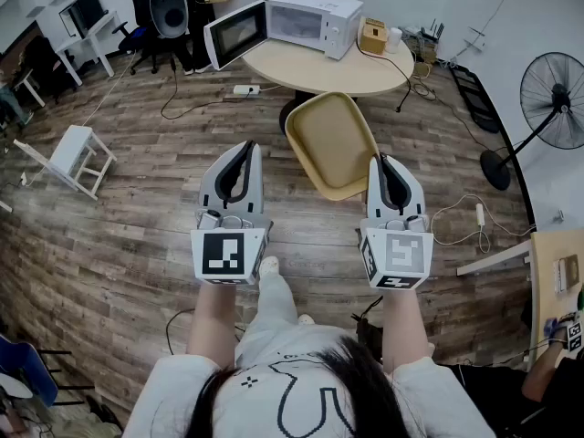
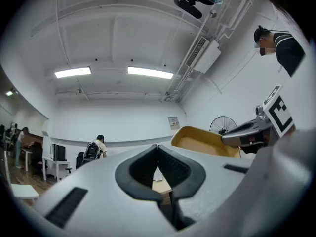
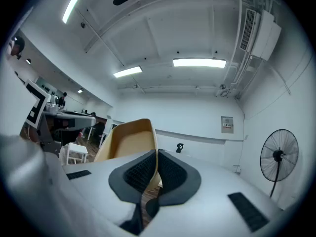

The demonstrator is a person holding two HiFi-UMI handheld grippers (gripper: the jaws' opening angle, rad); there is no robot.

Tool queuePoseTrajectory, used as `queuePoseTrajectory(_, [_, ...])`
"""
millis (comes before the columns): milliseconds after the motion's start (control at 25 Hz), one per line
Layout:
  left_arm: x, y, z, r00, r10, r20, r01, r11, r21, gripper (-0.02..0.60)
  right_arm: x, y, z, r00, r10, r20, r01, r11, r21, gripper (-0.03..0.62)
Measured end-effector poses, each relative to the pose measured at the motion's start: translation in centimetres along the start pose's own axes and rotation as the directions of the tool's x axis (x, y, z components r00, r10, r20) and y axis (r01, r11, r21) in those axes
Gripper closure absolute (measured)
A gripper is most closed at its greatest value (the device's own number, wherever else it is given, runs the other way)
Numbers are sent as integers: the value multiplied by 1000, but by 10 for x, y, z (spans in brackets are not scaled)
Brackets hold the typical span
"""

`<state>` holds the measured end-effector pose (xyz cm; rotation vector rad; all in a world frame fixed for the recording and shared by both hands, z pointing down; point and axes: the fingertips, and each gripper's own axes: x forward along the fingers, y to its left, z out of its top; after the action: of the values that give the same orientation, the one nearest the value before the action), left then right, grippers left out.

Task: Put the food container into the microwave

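Left gripper: the left gripper [image 1: 248, 146] is held over the wooden floor, well apart from the desk; in the left gripper view [image 2: 157, 147] its dark ribbed fingers are pressed together at the tips with nothing between them.
Right gripper: the right gripper [image 1: 381, 160] has its fingers clamped narrow on the rim of the container [image 3: 157, 152].
Food container: the shallow tan plastic food container [image 1: 333, 144] is in the air between the two grippers, tilted, with its open side towards the person; its near right edge is in the right fingers [image 3: 126, 144].
Microwave: the white box-shaped microwave [image 1: 310, 18] stands on the round pale wooden desk [image 1: 301, 71], with its door [image 1: 235, 33] swung open to the left.
Surroundings: a black standing fan [image 1: 555, 89] is at the right, and a white stool [image 1: 73, 158] lies tipped at the left.
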<state>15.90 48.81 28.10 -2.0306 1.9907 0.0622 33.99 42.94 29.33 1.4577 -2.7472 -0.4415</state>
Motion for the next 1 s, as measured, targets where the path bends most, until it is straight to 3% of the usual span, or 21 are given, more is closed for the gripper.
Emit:
queuePoseTrajectory(160, [23, 1, 4, 999, 3, 43, -3, 1000, 0, 572, 18, -8, -4, 1000, 12, -3, -12, 1000, -5, 557])
queuePoseTrajectory(560, [125, 38, -29, 998, 22, 52, -21, 999, -24, 572, 119, -43, -28, 1000, 9, -26, -9, 1000, -9, 557])
queuePoseTrajectory(1000, [271, 127, -72, 999, 38, 38, -37, 999, -15, 572, 288, -60, -51, 999, 2, -38, -1, 1000, 23, 557])
